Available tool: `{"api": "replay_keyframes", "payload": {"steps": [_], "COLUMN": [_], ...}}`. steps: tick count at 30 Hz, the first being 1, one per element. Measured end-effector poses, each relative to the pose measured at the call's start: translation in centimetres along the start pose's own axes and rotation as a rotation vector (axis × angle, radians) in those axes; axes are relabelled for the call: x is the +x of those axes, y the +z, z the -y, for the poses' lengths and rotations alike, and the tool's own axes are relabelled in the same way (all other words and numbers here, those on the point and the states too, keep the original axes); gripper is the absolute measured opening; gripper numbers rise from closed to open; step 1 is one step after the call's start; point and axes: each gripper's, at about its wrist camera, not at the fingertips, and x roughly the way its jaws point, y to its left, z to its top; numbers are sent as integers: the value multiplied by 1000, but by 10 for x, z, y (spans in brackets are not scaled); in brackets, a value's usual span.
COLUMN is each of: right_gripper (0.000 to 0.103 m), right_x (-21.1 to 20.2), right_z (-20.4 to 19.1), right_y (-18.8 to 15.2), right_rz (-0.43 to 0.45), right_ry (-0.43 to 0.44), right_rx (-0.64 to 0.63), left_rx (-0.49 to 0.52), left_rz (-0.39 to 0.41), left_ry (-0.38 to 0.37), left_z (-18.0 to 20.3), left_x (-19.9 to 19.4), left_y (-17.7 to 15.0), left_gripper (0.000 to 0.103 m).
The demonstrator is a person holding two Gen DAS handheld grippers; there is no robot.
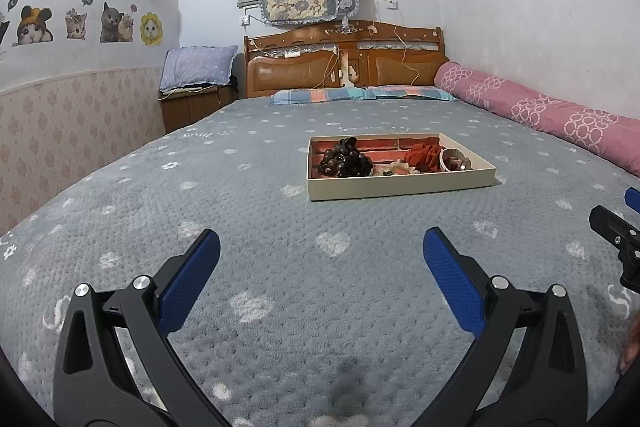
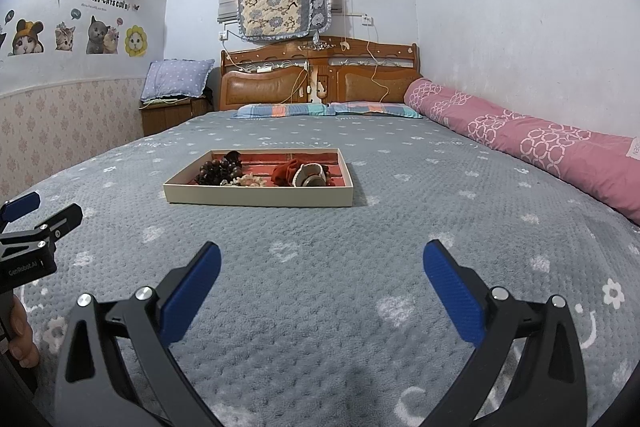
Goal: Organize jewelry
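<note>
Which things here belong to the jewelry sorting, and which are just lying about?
Part of the job:
- tray
- dark bead string
- red scrunchie
- white bangle
- left gripper and right gripper, both open, short of the tray

Just lying about:
- pink bolster
- striped pillows
- blue pillow

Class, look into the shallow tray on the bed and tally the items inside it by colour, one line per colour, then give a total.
In the tray:
Dark brown: 1, the bead bracelet pile
Red: 1, the fabric scrunchie
Cream: 1, the lacy scrunchie
White: 1, the bangle
Total: 4 that can be told apart.
</note>
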Motion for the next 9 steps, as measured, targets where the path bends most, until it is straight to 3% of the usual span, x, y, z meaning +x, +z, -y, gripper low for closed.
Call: {"api": "replay_keyframes", "payload": {"steps": [9], "right_gripper": [99], "right_x": [0], "right_z": [0], "right_y": [0], "right_rz": [0], "right_ry": [0], "right_rx": [1], "left_rx": [11], "left_rz": [0], "left_ry": [5], "left_z": [0], "left_x": [1], "left_y": [-2], "left_gripper": [98]}}
